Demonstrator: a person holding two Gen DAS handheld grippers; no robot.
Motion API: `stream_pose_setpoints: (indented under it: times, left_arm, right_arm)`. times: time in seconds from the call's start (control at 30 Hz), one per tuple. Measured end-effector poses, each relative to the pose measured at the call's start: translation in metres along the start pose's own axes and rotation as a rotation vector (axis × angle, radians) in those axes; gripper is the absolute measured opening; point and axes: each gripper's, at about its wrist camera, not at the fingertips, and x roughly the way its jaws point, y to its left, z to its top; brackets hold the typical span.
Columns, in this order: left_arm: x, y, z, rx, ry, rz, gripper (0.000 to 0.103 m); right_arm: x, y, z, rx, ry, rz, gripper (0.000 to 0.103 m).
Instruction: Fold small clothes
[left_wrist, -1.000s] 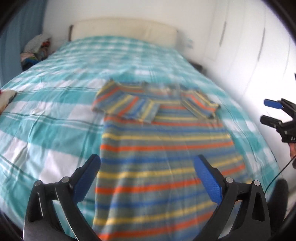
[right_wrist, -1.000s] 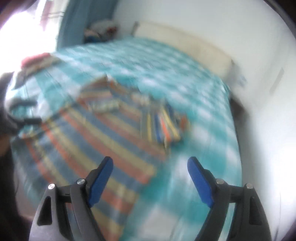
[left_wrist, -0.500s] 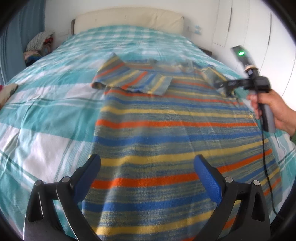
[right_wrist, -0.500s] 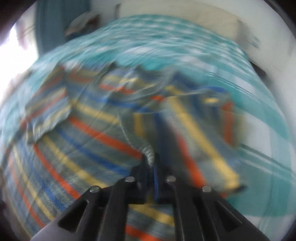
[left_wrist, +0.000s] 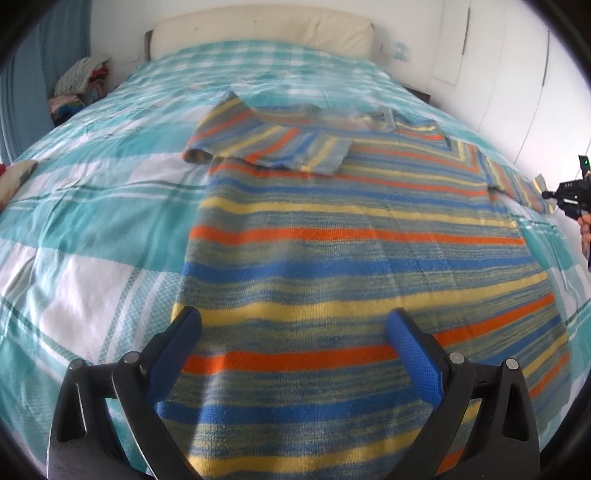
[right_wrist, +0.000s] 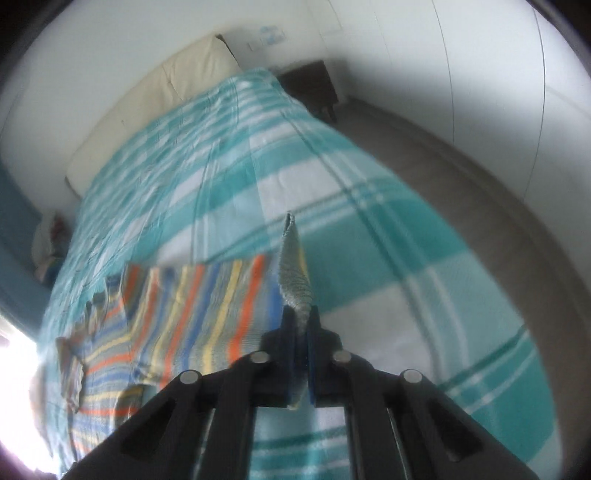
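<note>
Bed (left_wrist: 92, 206): carried my striped sweater (left_wrist: 351, 251), long axis foot to headboard. Right sleeve (left_wrist: 517, 181): drawn out toward the right edge, where half a second ago it lay folded inward. Right gripper (right_wrist: 301, 328): nearer, clamped on its cuff. Left gripper (left_wrist: 295, 343): jaws spread, empty, over the hem.

Teal plaid bedspread (left_wrist: 92, 206), cream headboard (left_wrist: 258, 33), clothes heap (left_wrist: 79, 86), dark nightstand (right_wrist: 314, 86).
</note>
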Motion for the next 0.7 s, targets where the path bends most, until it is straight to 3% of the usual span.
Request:
stream_pose_setpoints:
  times: [0.13, 0.2, 0.27, 0.33, 0.4, 0.47, 0.53, 0.63, 0.7]
  left_arm:
    - [-0.001, 0.000, -0.002, 0.001, -0.006, -0.001, 0.101]
    - [0.000, 0.000, -0.002, -0.001, -0.003, -0.001, 0.101]
    - [0.001, 0.000, -0.002, 0.001, 0.001, 0.002, 0.101]
    - [0.001, -0.001, -0.002, 0.002, 0.003, 0.004, 0.101]
    - [0.002, -0.001, -0.002, 0.000, 0.006, 0.005, 0.101]
    - [0.003, -0.001, -0.002, 0.000, 0.011, 0.005, 0.101]
    - [0.004, -0.001, -0.002, 0.001, 0.017, 0.007, 0.101]
    - [0.006, -0.001, -0.003, 0.005, 0.018, 0.011, 0.102]
    - [0.007, -0.002, -0.004, 0.009, 0.020, 0.015, 0.102]
  right_arm:
    - [0.013, -0.016, -0.013, 0.105, -0.008, 0.054, 0.010]
    - [0.015, -0.020, -0.018, 0.158, -0.007, 0.090, 0.023]
    - [0.015, -0.022, -0.021, 0.187, -0.016, 0.124, 0.024]
    - [0.015, -0.017, -0.020, 0.154, -0.009, 0.097, 0.006]
    - [0.011, -0.012, -0.021, 0.100, -0.013, -0.002, 0.004]
    - [0.007, -0.019, -0.024, 0.118, -0.016, -0.034, 0.004]
    - [0.007, -0.028, -0.028, 0.156, -0.020, -0.029, 0.004]
    - [0.009, -0.047, -0.034, 0.256, -0.031, 0.050, 0.002]
    - [0.008, -0.051, -0.036, 0.256, -0.036, 0.048, 0.000]
